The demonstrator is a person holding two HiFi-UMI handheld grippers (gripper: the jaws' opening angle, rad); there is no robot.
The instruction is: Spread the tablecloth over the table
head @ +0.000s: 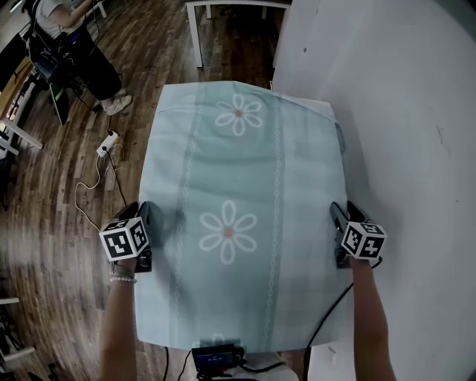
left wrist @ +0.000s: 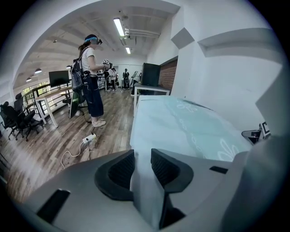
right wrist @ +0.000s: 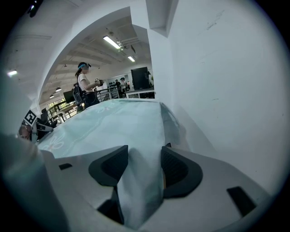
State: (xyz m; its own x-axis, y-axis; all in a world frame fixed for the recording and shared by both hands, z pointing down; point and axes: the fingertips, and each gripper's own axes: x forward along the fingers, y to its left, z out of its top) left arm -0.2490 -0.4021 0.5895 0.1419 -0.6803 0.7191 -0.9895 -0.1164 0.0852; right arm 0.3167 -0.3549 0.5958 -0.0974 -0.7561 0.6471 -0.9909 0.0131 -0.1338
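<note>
A pale teal tablecloth [head: 238, 171] with white flowers lies over the table, its far end near the wall corner. My left gripper [head: 152, 217] is at the cloth's left edge and my right gripper [head: 338, 217] at its right edge, level with the middle flower. In the left gripper view, the left gripper [left wrist: 142, 165] is shut on a pinched fold of the tablecloth [left wrist: 181, 127]. The right gripper [right wrist: 144, 164] is likewise shut on a thicker bunch of the tablecloth [right wrist: 113, 122] in the right gripper view. The table itself is hidden under the cloth.
A white wall [head: 401, 111] runs close along the cloth's right side. A white table [head: 223, 9] stands beyond the far end. On the wooden floor at left lie a power strip and cable [head: 106, 143]; a person [head: 74, 45] is further off.
</note>
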